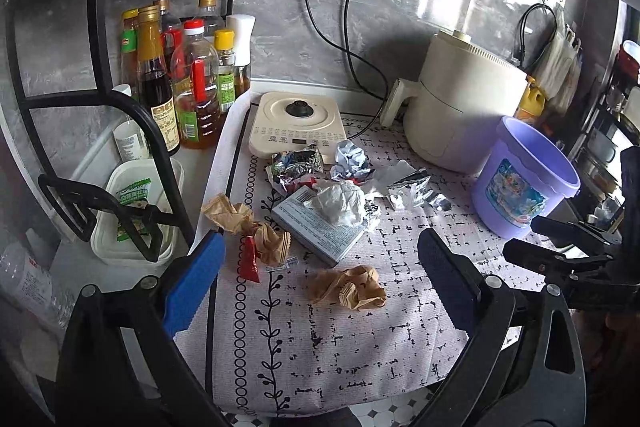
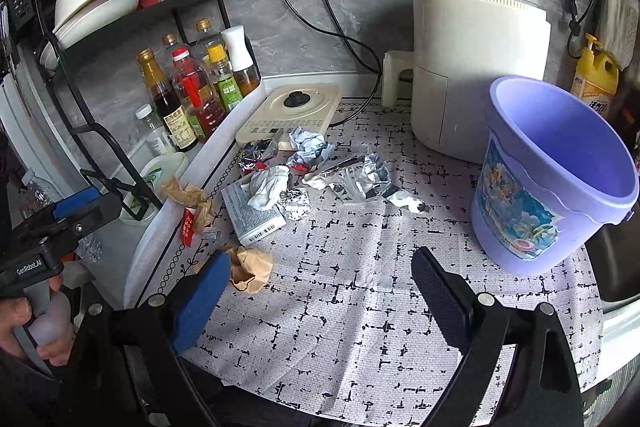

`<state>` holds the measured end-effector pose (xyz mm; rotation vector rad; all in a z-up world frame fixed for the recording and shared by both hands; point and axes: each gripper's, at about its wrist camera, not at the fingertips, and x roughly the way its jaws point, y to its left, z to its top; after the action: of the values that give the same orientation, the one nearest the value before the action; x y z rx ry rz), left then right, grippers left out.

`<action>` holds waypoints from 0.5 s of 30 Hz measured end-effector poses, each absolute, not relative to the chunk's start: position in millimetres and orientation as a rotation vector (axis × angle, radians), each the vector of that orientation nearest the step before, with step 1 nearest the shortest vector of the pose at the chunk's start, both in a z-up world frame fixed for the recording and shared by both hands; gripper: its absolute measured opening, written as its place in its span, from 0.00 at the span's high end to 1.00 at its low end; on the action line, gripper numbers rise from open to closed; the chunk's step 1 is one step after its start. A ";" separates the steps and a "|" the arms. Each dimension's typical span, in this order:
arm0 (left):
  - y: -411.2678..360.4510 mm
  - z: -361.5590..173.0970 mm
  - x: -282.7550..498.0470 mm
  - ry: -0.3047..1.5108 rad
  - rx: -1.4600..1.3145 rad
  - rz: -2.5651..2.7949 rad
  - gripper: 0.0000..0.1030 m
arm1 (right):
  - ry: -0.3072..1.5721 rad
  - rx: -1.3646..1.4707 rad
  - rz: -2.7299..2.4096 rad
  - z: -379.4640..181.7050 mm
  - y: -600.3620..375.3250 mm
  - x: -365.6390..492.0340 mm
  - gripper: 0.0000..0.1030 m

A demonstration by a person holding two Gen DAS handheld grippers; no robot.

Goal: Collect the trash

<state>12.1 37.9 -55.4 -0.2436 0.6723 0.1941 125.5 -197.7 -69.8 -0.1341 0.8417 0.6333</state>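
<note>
The purple bucket (image 2: 556,179) stands empty on the right of the desk (image 2: 360,327), near the edge. A bump could tip it off, I think. The trash lies in a heap in the middle: a flat box (image 1: 320,227) under a white tissue (image 1: 340,203), shiny foil (image 2: 360,179), and brown paper wads (image 1: 348,287). Foil is slippery and may slide out. Both the left claw (image 1: 320,279) and right claw (image 2: 320,291) are wide open, holding nothing. One handle reads "GenRoboLAI", I think. Bottle labels are too small to read.

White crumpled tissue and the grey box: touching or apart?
Touching. In the left wrist view the white tissue lies on top of the grey box, covering its far end; the right wrist view shows the same overlap.
</note>
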 end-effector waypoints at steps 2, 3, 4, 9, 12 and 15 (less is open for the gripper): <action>45.0 -64.9 13.1 0.693 -0.258 0.201 0.12 | 0.867 -0.142 0.654 -78.7 -190.1 128.3 0.14; 48.3 -69.1 13.8 0.703 -0.264 0.208 0.15 | 0.879 -0.142 0.667 -82.9 -185.9 129.7 0.14; 51.5 -72.8 14.3 0.710 -0.269 0.217 0.17 | 0.892 -0.143 0.680 -86.7 -181.8 131.5 0.14; 68.4 -90.3 15.9 0.739 -0.306 0.243 0.26 | 0.946 -0.166 0.745 -106.3 -156.2 136.7 0.19; 76.1 -101.0 20.1 0.764 -0.318 0.249 0.36 | 0.978 -0.181 0.787 -116.4 -140.2 139.1 0.23; 82.8 -111.3 25.8 0.789 -0.329 0.252 0.46 | 1.006 -0.199 0.819 -126.4 -124.9 140.8 0.29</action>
<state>25.8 82.8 -111.3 -0.3288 0.7892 0.2519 140.8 -124.9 -126.4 -0.1993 1.0063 0.8195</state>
